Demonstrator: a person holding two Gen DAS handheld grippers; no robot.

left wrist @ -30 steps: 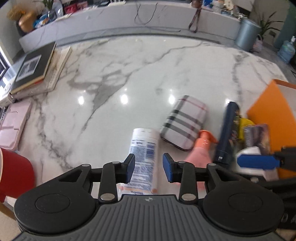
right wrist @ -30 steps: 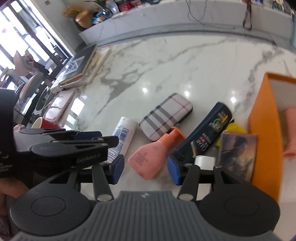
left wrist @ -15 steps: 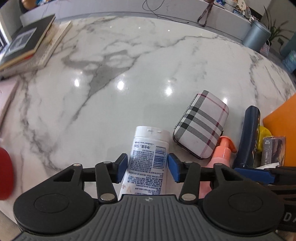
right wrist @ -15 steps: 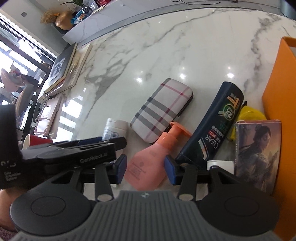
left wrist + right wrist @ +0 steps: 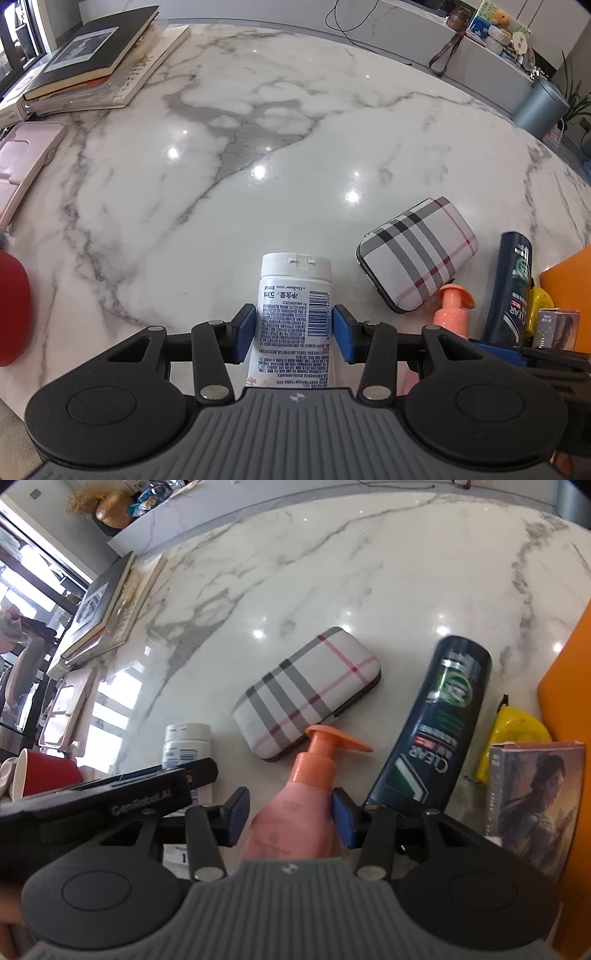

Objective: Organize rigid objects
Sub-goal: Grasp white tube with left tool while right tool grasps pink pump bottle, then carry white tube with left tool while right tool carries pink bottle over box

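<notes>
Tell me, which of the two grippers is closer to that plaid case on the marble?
Right. The right gripper straddles the pink pump bottle, whose orange nozzle lies right beside the plaid case. The left gripper straddles the white tube, farther to the case's left.

Counting on marble: one white tube (image 5: 295, 314), one pink pump bottle (image 5: 301, 812), one shampoo bottle (image 5: 439, 723), one plaid case (image 5: 308, 692), two grippers (image 5: 294, 332) (image 5: 288, 814), one red cup (image 5: 44, 775).

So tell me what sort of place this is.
Most likely a home living or dining area: a big marble table with a stack of books, a ledge of knick-knacks behind, and toiletries like the shampoo bottle.
</notes>
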